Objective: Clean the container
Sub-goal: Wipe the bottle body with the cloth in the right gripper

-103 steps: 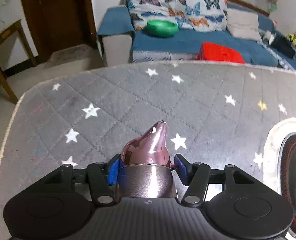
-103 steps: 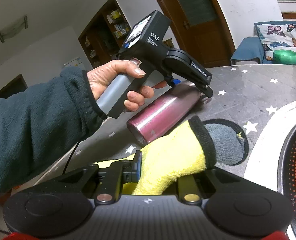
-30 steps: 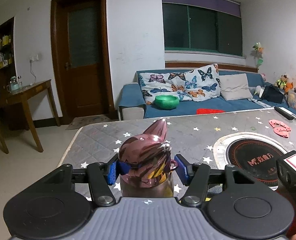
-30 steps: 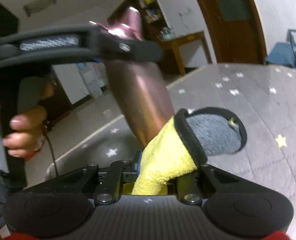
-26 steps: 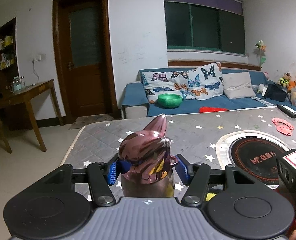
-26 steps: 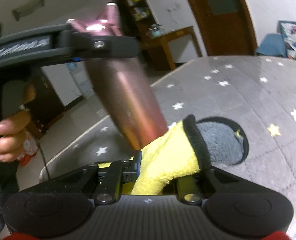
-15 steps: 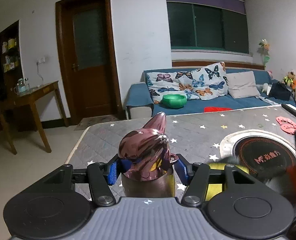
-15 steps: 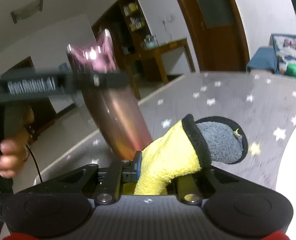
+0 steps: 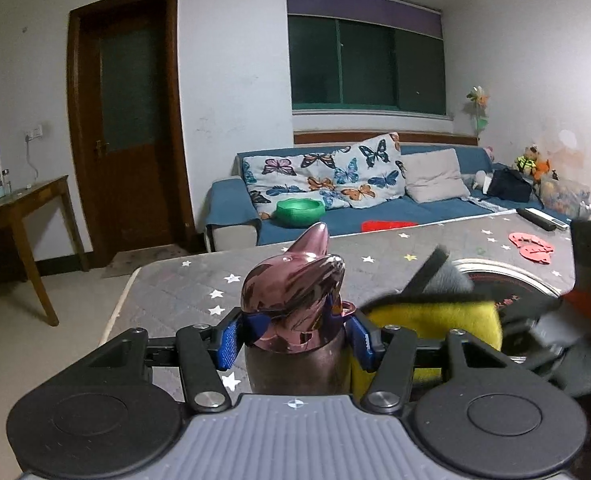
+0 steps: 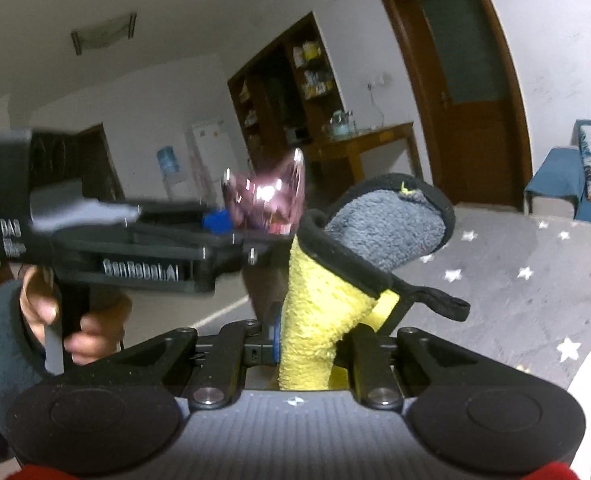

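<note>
A shiny pink metal bottle (image 9: 291,292) with a pointed lid stands upright in my left gripper (image 9: 293,336). The blue pads press on its neck, and the jaws are closing a little tighter on it. My right gripper (image 10: 313,350) is shut on a yellow and grey cloth (image 10: 319,300) with black trim. The cloth lies against the bottle's right side, just below the lid (image 10: 267,200). From the left wrist the cloth (image 9: 431,316) shows blurred beside the bottle. A person's hand (image 10: 35,308) holds the left gripper's handle.
Below lies a table with a grey star-patterned cover (image 9: 199,284) and a round induction cooker (image 9: 507,280) at the right. A red item (image 9: 531,244) and a remote (image 9: 543,218) lie on its far right. Behind stand a blue sofa (image 9: 435,208) with a green bowl (image 9: 299,212), and a wooden side table (image 9: 27,200).
The right gripper has risen with the cloth along the bottle, from its lower body up to just under the lid. The bottle stays upright in the left gripper.
</note>
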`<state>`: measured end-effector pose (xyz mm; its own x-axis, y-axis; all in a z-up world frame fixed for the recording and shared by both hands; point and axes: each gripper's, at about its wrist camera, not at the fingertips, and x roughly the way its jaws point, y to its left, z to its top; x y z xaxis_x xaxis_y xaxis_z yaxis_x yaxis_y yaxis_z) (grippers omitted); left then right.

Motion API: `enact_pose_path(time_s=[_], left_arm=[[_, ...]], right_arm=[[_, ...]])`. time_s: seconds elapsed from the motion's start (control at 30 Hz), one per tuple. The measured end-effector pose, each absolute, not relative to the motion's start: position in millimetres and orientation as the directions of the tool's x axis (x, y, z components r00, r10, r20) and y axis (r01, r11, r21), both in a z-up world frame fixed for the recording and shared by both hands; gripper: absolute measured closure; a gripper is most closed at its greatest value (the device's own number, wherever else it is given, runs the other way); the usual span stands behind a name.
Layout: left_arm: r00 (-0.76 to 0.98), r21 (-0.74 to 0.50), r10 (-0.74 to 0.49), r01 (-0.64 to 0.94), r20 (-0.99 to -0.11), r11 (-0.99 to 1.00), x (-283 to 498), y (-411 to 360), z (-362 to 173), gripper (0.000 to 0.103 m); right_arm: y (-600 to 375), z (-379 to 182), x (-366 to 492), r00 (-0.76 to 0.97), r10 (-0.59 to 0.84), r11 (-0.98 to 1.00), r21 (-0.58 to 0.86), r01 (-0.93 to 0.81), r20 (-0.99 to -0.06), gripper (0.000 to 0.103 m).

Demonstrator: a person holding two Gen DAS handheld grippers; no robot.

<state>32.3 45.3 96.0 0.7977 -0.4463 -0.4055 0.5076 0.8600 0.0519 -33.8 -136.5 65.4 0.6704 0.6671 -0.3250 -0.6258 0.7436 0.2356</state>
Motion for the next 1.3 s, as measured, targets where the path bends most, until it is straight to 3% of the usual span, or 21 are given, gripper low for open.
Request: enact_pose_path(time_s=[0.4, 0.47, 0.53, 0.77, 1.1, 1.3], left_arm=[[0.849, 0.068, -0.351, 0.408, -0.395, 0.91, 20.5, 35.9, 95.5, 0.043], [0.862, 0.071, -0.323, 0.378, -0.392, 0.923, 17.0, 31.9, 94.7, 0.032], [0.874, 0.073, -0.296, 0.349, -0.384, 0.934, 12.2, 27.1, 93.5, 0.028], [0.894, 0.033, -0.202, 0.234, -0.4, 0.972, 5.2, 14.7, 89.3, 0.027], [0.926, 0.014, -0.06, 0.07, -0.373, 0.997, 0.9, -2.2, 84.1, 0.028], [0.939, 0.049, -0.087, 0.109, -0.334, 0.993, -10.0, -3.3, 88.7, 0.044]], right_arm=[[-120.3, 35.6, -18.6, 0.645, 0.644, 0.76, 0.245, -0.603, -0.412, 0.089], [-120.5, 29.7, -17.5, 0.639, 0.639, 0.763, 0.252, -0.595, -0.428, 0.089], [-121.2, 26.2, -14.0, 0.638, 0.635, 0.767, 0.259, -0.587, -0.435, 0.089], [-125.5, 31.6, -5.8, 0.667, 0.609, 0.79, 0.253, -0.558, -0.43, 0.089], [-143.2, 38.0, -14.7, 0.711, 0.571, 0.82, 0.238, -0.52, -0.41, 0.089], [-159.2, 39.5, -21.5, 0.73, 0.55, 0.835, 0.246, -0.492, -0.406, 0.089]])
